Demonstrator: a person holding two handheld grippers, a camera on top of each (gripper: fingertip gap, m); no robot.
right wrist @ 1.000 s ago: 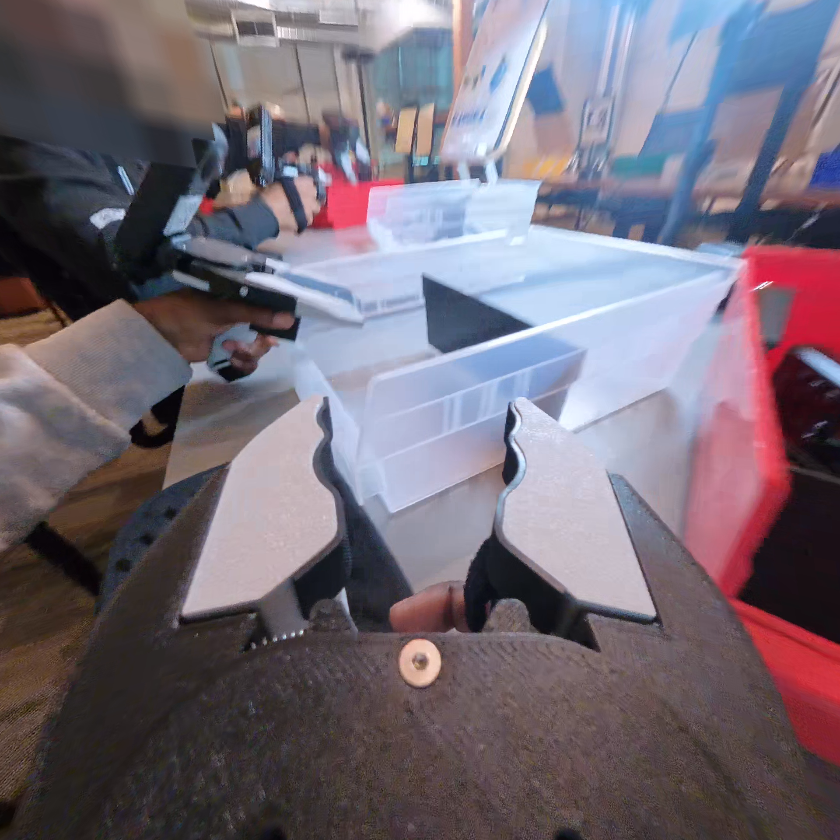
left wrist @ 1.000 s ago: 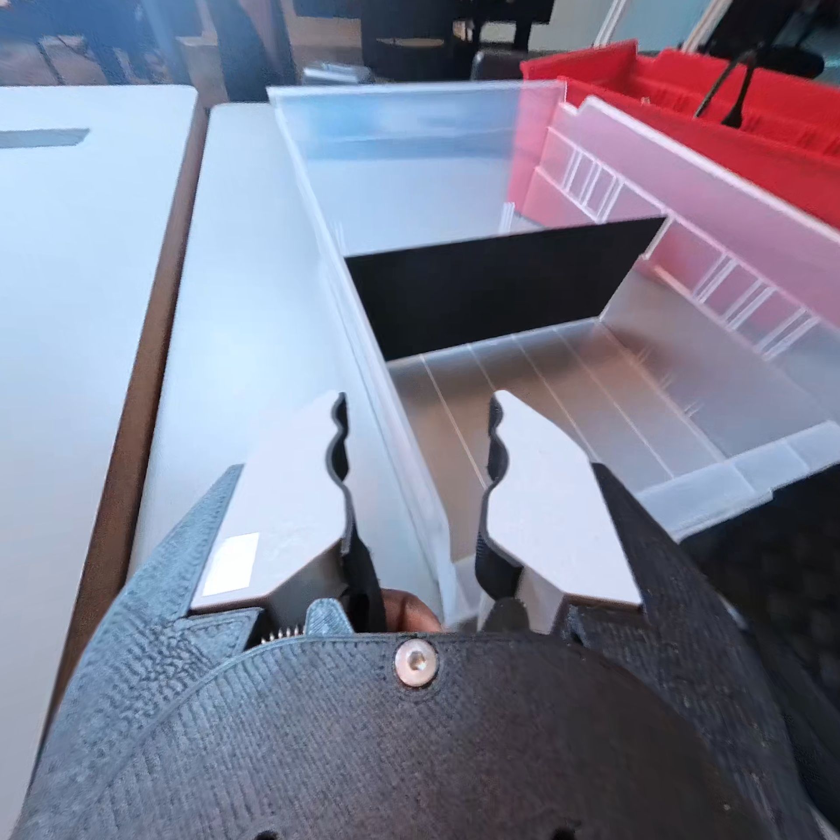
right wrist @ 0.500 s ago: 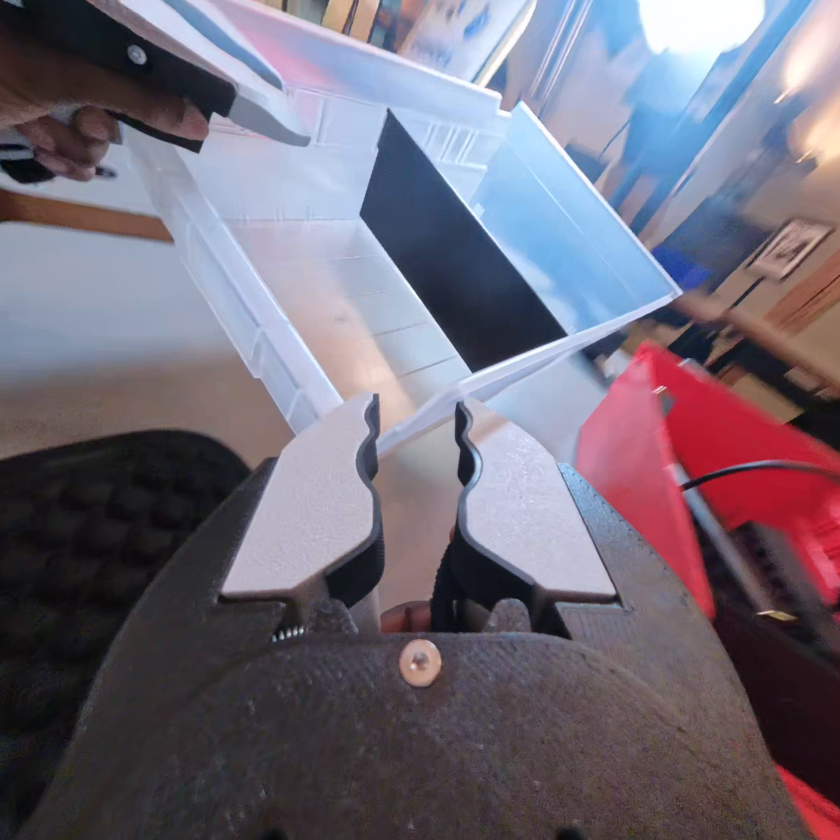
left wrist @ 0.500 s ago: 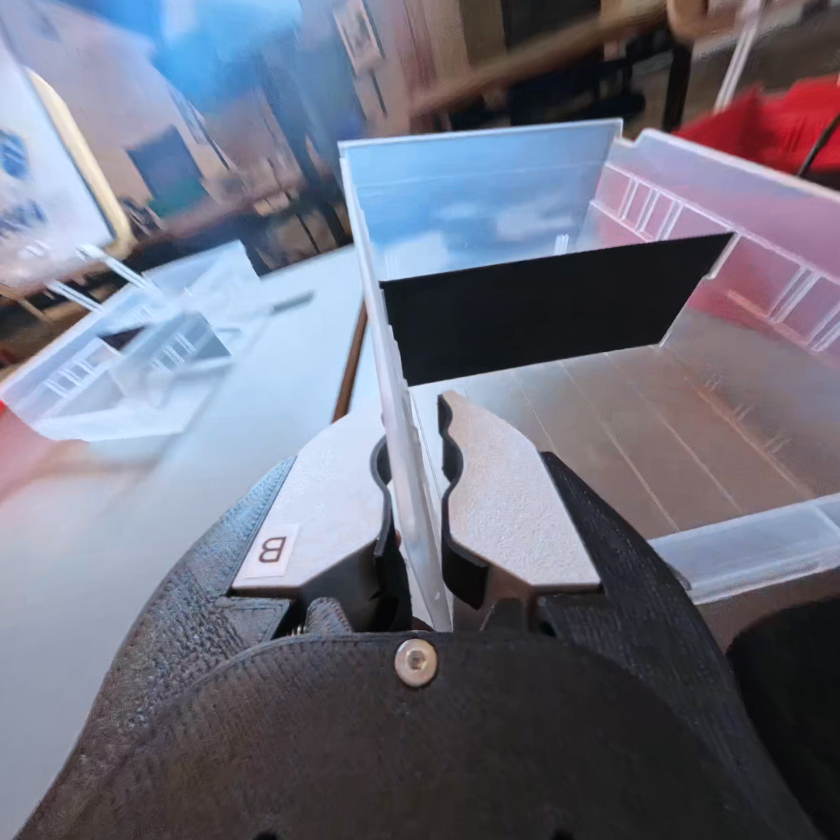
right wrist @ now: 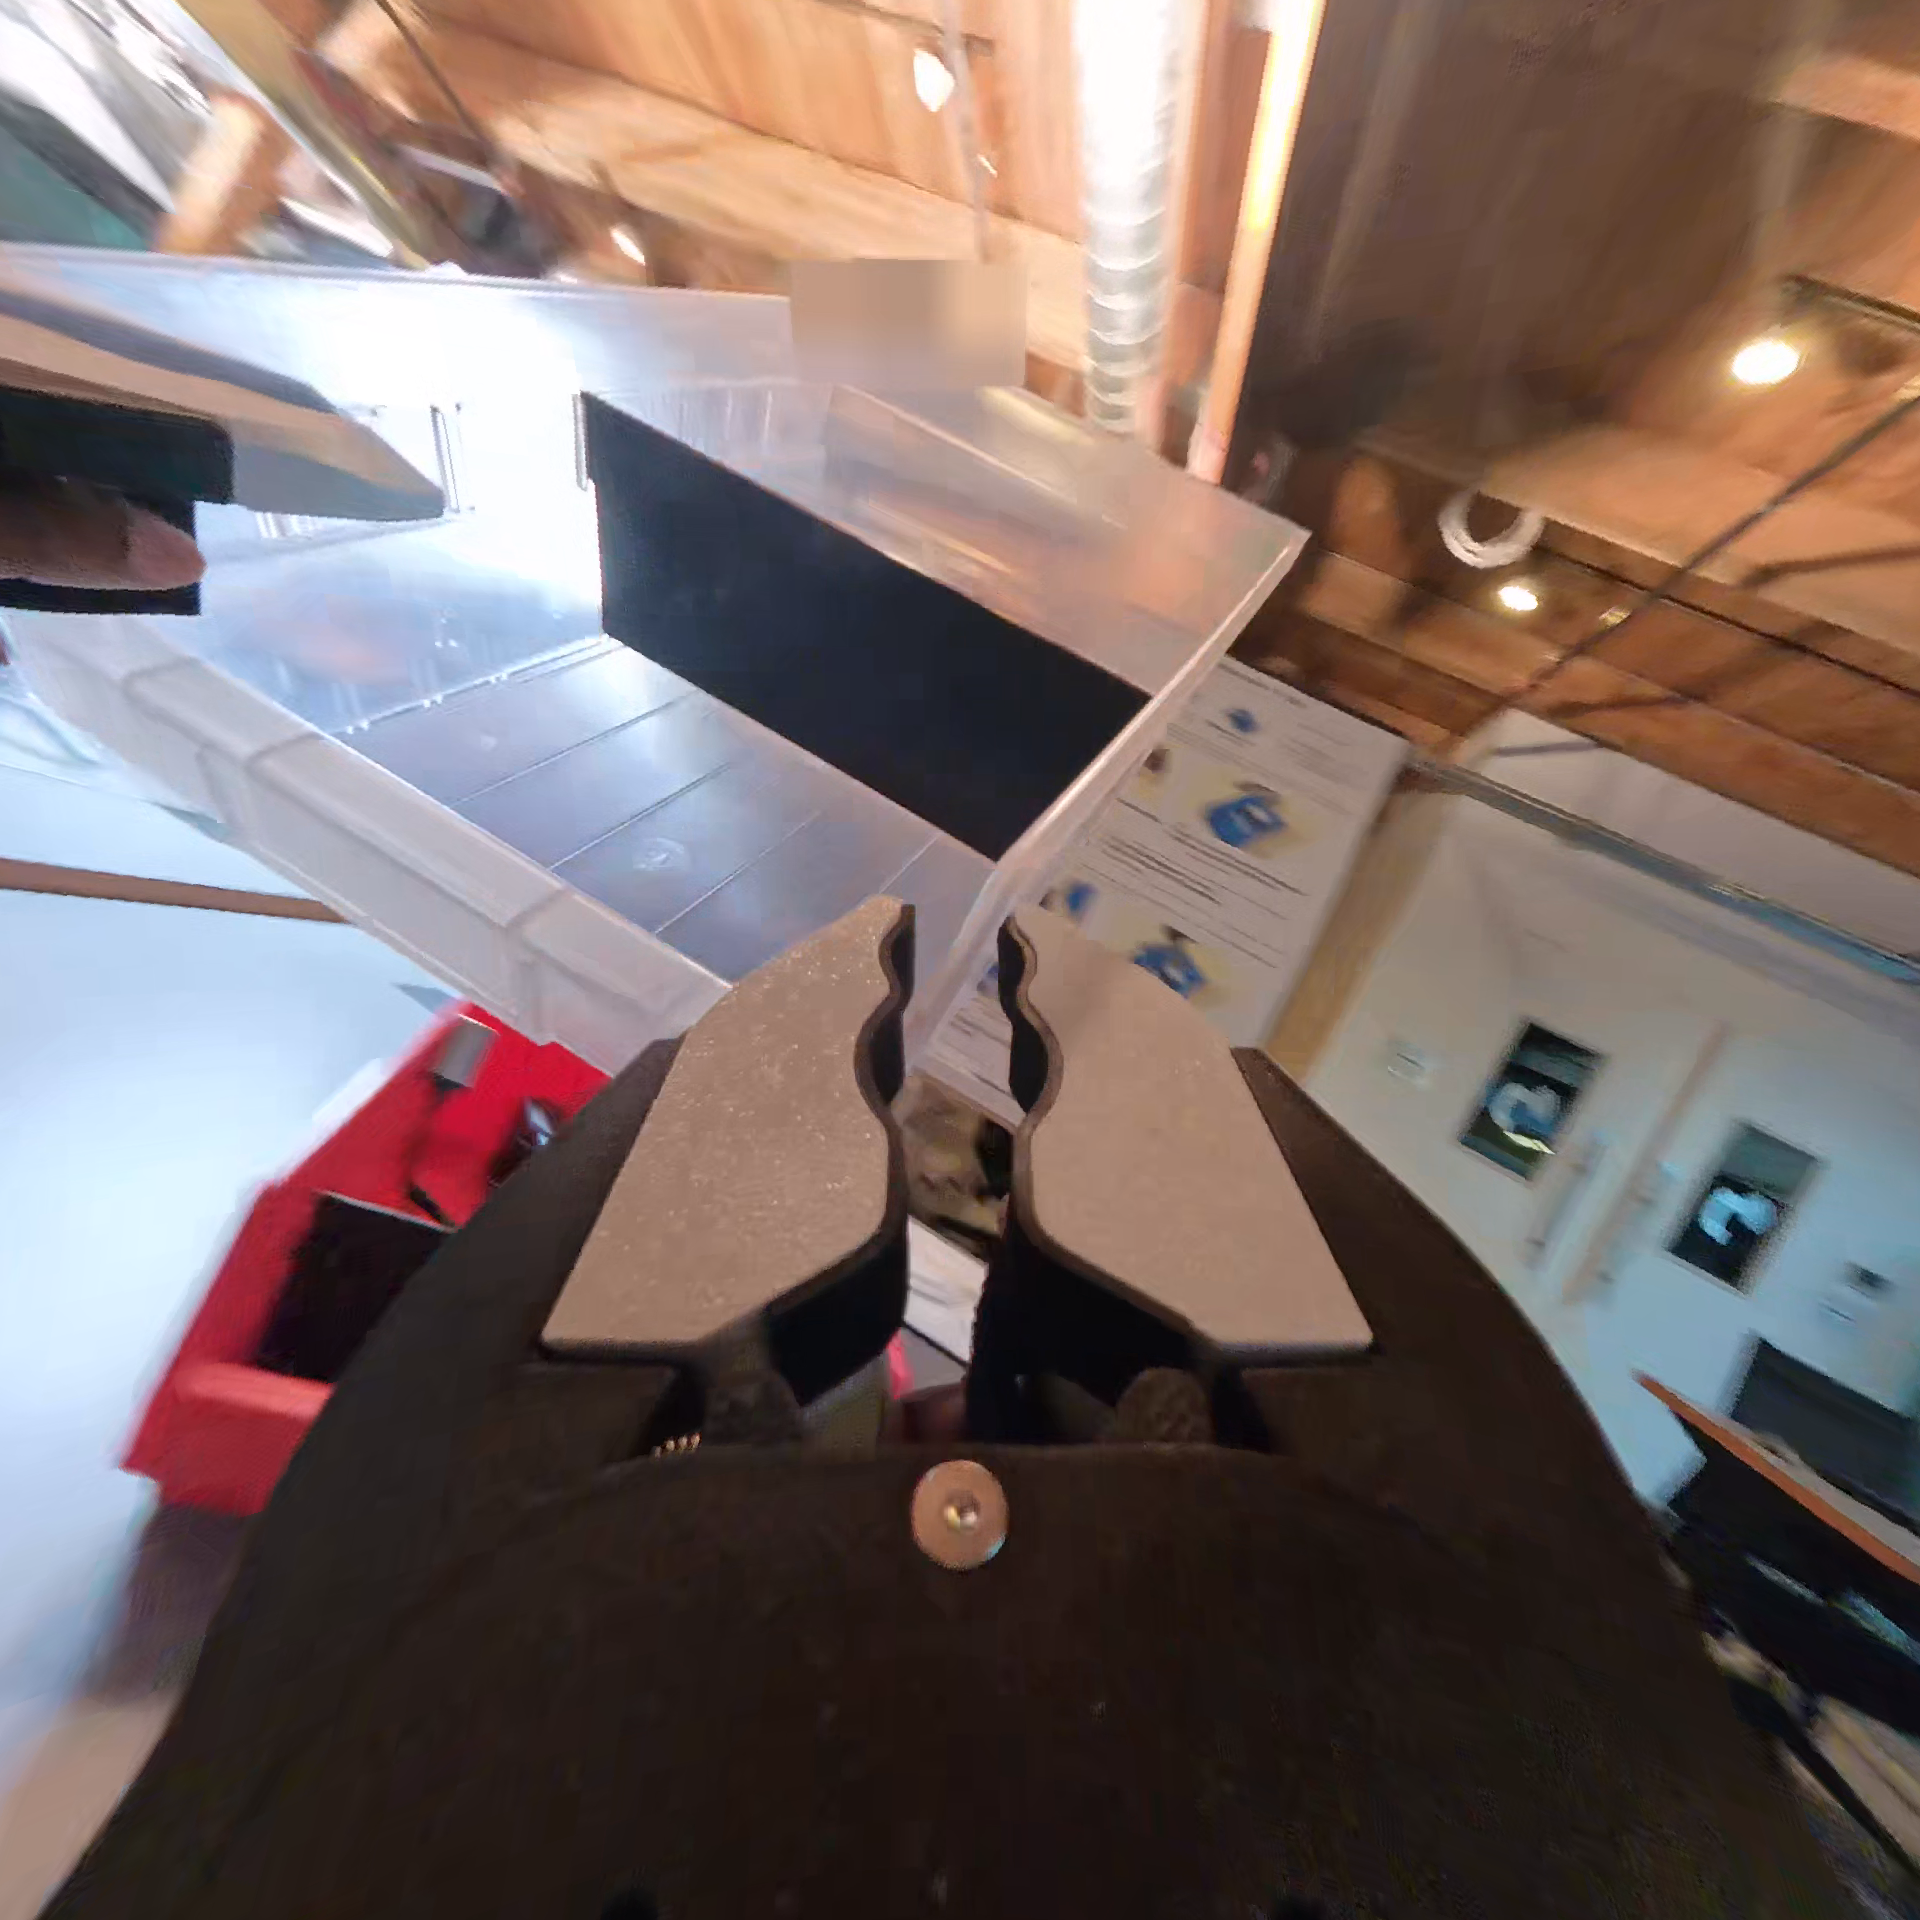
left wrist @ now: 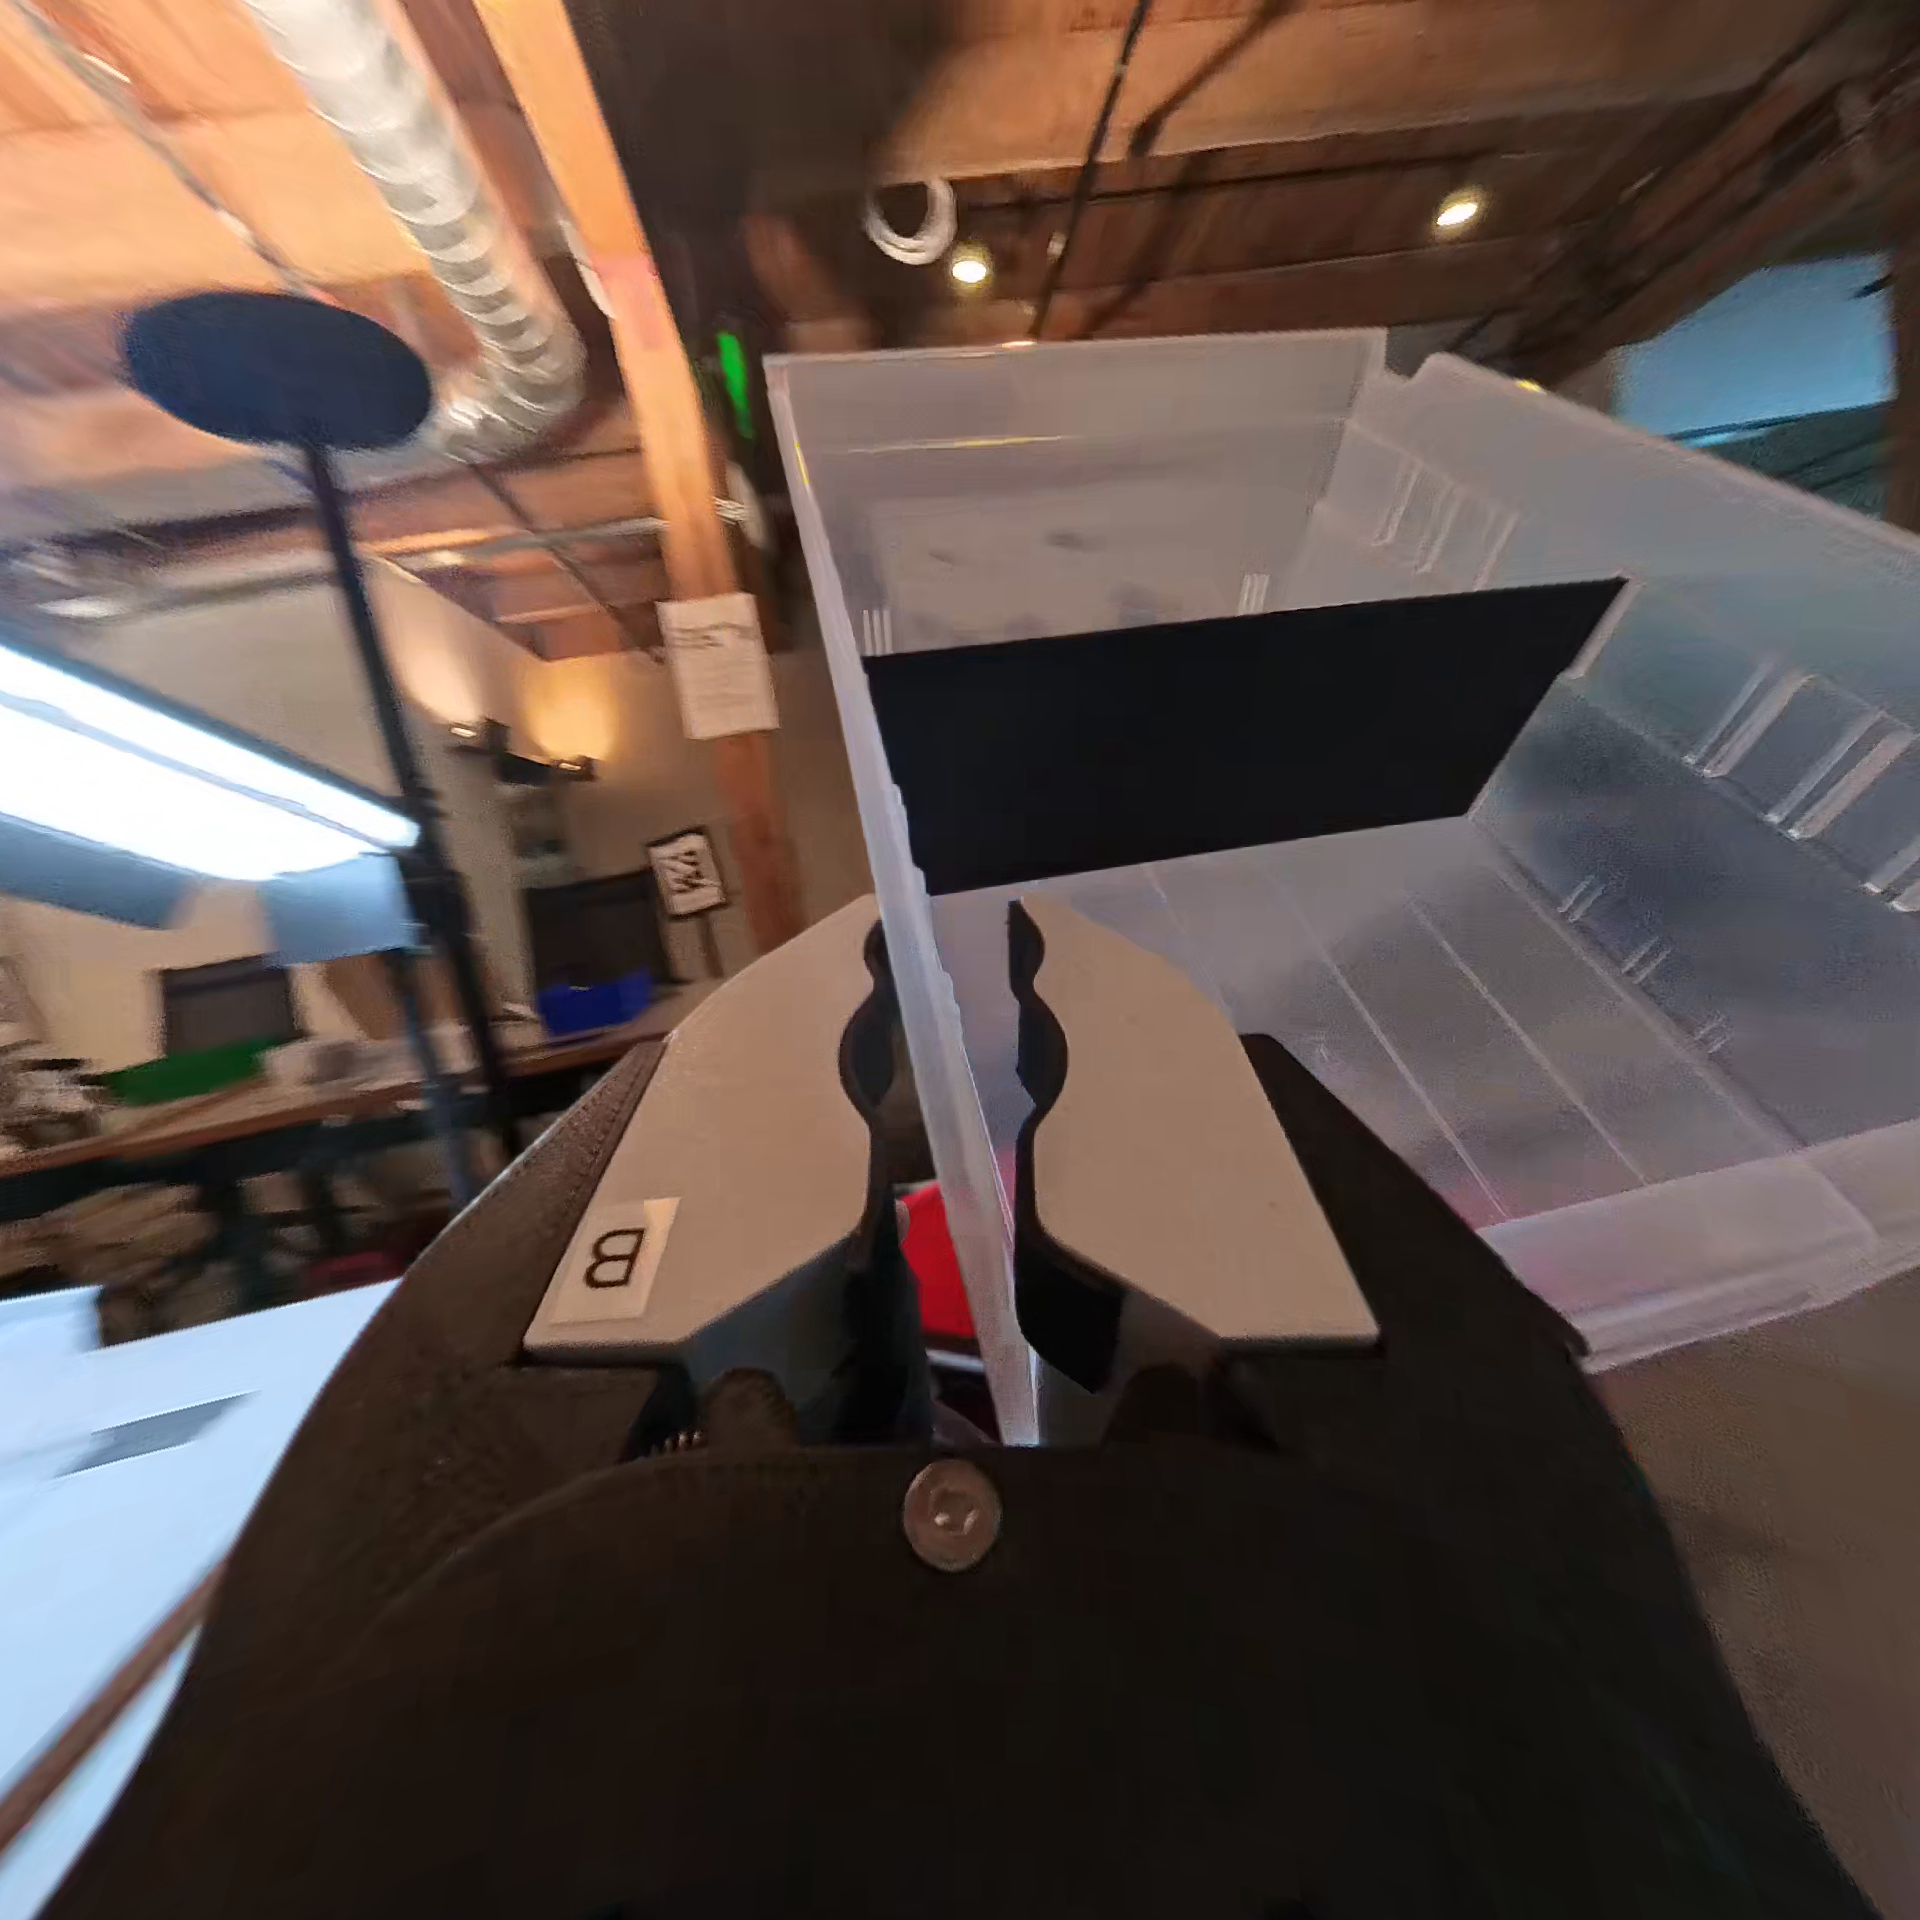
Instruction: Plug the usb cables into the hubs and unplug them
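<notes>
A clear plastic bin [left wrist: 1558, 1039] with a black divider [left wrist: 1195, 748] is held in the air, tilted up toward the ceiling, and looks empty. My left gripper [left wrist: 945, 935] is shut on the bin's left side wall. My right gripper [right wrist: 956, 935] is shut on the opposite side wall of the bin [right wrist: 623, 748], near its front corner; the divider [right wrist: 831, 644] shows there too. The left gripper [right wrist: 312, 457] also shows at the upper left of the right wrist view, on the far wall. No USB cable or hub can be clearly made out.
A red bin [right wrist: 312, 1247] with dark items and a small grey part [right wrist: 462, 1049] sits below the clear bin on the white table [right wrist: 156, 1039]. The table's edge [left wrist: 104, 1455] shows low left. A black stand [left wrist: 395, 727] rises behind.
Both grippers closed from open onto the bin's side walls, then lifted and tilted it. The views swung up from the table toward the ceiling.
</notes>
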